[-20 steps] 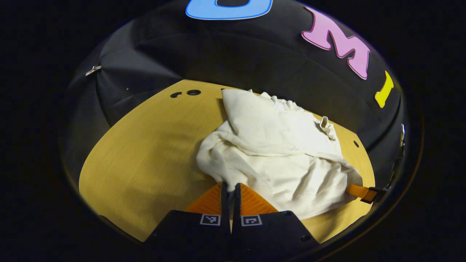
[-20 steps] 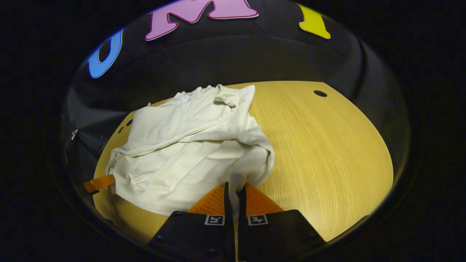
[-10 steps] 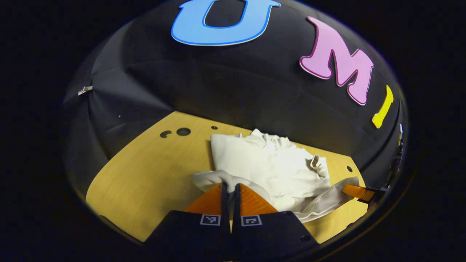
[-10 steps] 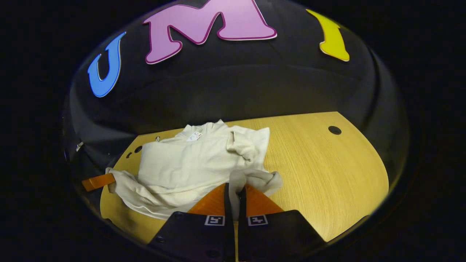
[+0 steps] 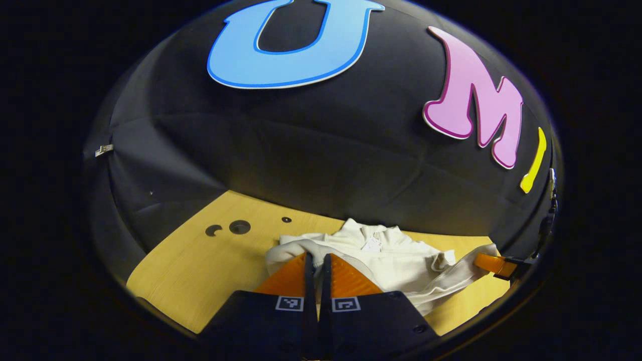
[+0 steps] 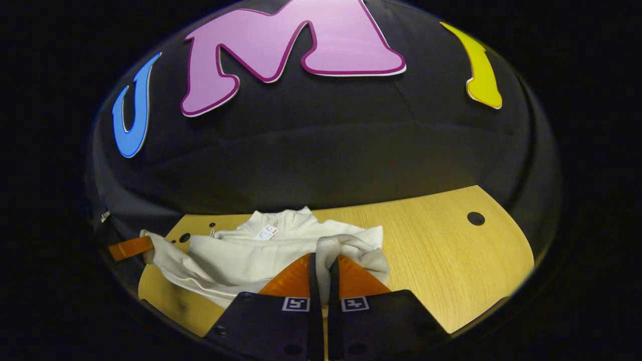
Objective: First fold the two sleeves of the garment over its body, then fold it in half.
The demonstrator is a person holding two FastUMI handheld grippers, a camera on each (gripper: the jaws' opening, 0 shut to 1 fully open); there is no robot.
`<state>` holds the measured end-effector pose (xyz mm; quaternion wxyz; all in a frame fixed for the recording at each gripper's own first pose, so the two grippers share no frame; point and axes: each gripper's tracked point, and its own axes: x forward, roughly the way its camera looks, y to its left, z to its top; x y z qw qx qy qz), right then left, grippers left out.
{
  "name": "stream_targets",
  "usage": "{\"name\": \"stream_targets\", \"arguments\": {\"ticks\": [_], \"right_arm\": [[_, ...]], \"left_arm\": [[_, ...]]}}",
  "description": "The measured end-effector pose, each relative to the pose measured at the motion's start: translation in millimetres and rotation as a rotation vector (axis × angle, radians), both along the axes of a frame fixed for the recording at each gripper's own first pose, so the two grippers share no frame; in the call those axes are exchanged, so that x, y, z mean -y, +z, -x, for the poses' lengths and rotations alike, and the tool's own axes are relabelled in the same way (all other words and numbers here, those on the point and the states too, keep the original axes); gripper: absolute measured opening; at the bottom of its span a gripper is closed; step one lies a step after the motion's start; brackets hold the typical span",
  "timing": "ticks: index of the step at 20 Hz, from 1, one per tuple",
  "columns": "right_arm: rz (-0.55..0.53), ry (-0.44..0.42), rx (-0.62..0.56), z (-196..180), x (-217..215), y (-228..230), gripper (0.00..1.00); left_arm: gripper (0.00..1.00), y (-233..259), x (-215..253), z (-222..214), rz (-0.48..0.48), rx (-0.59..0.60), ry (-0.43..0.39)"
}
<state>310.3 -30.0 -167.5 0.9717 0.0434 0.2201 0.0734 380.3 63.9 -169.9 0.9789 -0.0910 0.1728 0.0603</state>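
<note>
Two hand-held grippers each pinch a corner of the cream garment (image 5: 396, 258), and we judge we are midway through the half fold with the sleeves already laid over the body. Our left hand-held gripper (image 5: 317, 263) has its fingers drawn nearly together on a roll of fabric at the hem's left corner; our right hand-held gripper (image 6: 323, 260) is likewise closed narrow, with a fold of the cloth standing up between its fingers. The garment lies on the wooden bench (image 6: 441, 250), straight ahead of both tools and reaching away from them toward the booth's black wall, with its collar and neck tag (image 6: 266, 232) at the far end. Its long axis runs from our held edge to that collar, so the coming move, as we read it, is to carry the hem forward along that line and lay it down at the collar. Neither hand looks nearer than the other; they sit at opposite corners of one edge. In the left gripper view we see the right tool's fingertip (image 5: 494, 264) at the far right with the hem stretched toward it; the right gripper view gives the mirror of that, the left tool's fingertip (image 6: 131, 247), and more bare bench to the right.
</note>
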Motion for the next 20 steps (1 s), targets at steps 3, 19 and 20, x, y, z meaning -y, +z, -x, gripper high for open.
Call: {"name": "stream_targets", "arguments": {"ticks": [3, 19, 20], "right_arm": [[0.056, 0.003, 0.041, -21.6, -5.5, -4.6, 0.07], [0.096, -0.077, 0.088, -91.4, -4.3, -63.3, 0.22], [0.094, -0.074, 0.083, -91.1, -5.5, -65.5, 0.31]], "left_arm": [[0.06, -5.1, -6.1, -29.6, -0.011, 0.020, -0.003], [0.12, -59.3, -20.2, -133.2, -0.220, 0.035, -0.037], [0.24, -59.0, -23.5, -132.0, -0.241, 0.037, -0.023]]}}
